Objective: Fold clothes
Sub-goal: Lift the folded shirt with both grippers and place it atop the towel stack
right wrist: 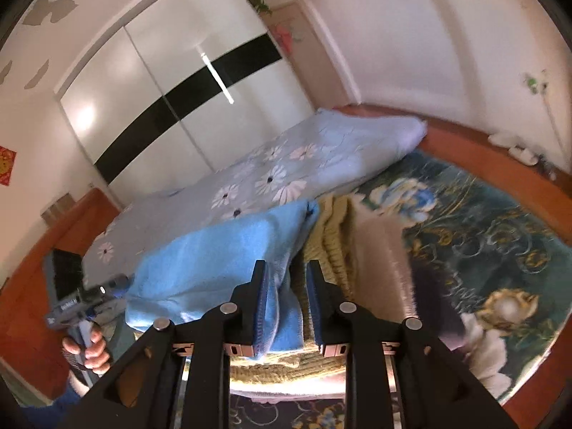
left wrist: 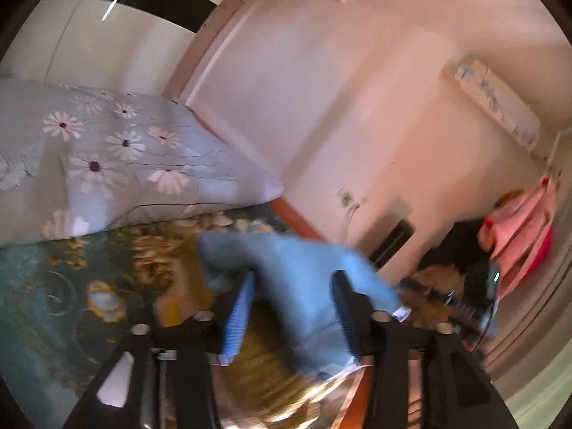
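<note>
Two tools at work: left tool point(left wrist: 293, 307) wide, blue garment point(left wrist: 304, 268) loose between pads; right tool point(right wrist: 287, 304) narrow, pinching blue garment edge point(right wrist: 275, 304). Garment on bed point(right wrist: 482, 221) over yellow knit point(right wrist: 332, 236). Soft, light, floppy; likely best gripped at corners.

Bed point(right wrist: 500, 214): quilt point(right wrist: 286, 164) along its far side, wardrobe point(right wrist: 171, 107) behind. Towel point(right wrist: 214, 257) draped over stack of 2 folded garments point(right wrist: 336, 236), in front of quilt. Right gripper point(right wrist: 287, 307) straddles towel's edge.
</note>
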